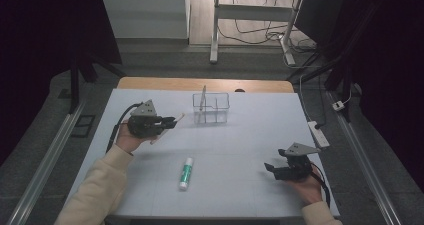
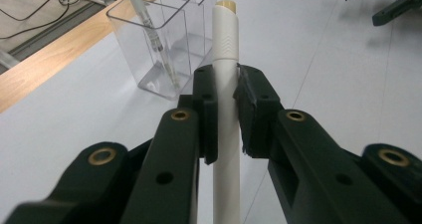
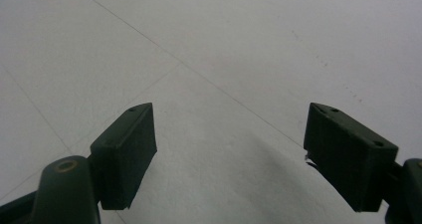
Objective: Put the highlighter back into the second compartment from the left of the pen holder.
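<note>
Covering most of the table (image 1: 235,145) is a white sheet, on which everything is laid out. Toward the far edge a clear plastic organizer (image 1: 211,108) with several compartments is set, and a thin pen (image 1: 202,101) is stood tilted in its left compartment. Near the front, a glue stick with a green label (image 1: 185,173) is laid flat, well apart from both hands. At the left, the left gripper (image 1: 170,121) is held above the sheet, just beside the organizer, and its jaws are clamped on a white marker with a cream end cap (image 2: 226,74), which is pinched across its barrel between the two pads. At the right, the right gripper (image 1: 271,168) is rested low over bare sheet, its jaws spread wide with nothing held between them.
</note>
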The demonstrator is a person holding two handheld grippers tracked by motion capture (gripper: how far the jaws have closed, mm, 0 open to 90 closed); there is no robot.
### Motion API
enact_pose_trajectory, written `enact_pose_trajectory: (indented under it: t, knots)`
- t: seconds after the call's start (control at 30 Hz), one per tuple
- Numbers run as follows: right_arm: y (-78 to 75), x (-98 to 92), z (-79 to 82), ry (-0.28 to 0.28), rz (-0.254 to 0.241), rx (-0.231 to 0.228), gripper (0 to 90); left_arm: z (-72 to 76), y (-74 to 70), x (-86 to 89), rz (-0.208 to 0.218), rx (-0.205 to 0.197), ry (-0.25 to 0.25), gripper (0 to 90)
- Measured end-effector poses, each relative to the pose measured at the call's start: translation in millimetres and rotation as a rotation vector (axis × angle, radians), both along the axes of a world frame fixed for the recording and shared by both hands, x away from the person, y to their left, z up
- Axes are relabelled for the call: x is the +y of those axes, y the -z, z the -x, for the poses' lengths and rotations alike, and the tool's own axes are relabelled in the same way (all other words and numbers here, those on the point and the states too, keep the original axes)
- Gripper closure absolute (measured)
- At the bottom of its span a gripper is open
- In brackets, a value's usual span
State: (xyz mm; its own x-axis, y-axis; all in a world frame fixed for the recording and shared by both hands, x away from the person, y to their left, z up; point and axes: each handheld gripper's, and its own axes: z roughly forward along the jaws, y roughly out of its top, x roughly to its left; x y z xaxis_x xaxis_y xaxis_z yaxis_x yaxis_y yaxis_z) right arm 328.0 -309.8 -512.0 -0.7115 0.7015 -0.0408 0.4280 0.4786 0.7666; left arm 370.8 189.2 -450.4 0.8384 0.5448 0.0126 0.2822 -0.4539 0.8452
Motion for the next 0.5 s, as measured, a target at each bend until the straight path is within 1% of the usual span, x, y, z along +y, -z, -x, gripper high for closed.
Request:
enact_pose_trajectory:
  t: [0.17, 0.3, 0.5]
  knots:
    - [0.5, 0.4, 0.0, 0.000, -0.005, -0.004, 19.7, -2.1, -2.9, -2.9, 0.024, -0.009, -0.009, 78.7]
    - [0.2, -0.1, -0.5, 0.001, -0.001, 0.001, 19.6, -3.8, -6.4, -5.2, 0.042, -0.025, -0.024, 78.7]
    - [0.0, -0.2, -0.7, 0.003, -0.004, 0.000, 19.7, -8.9, -6.9, -8.7, 0.068, -0.021, -0.043, 78.7]
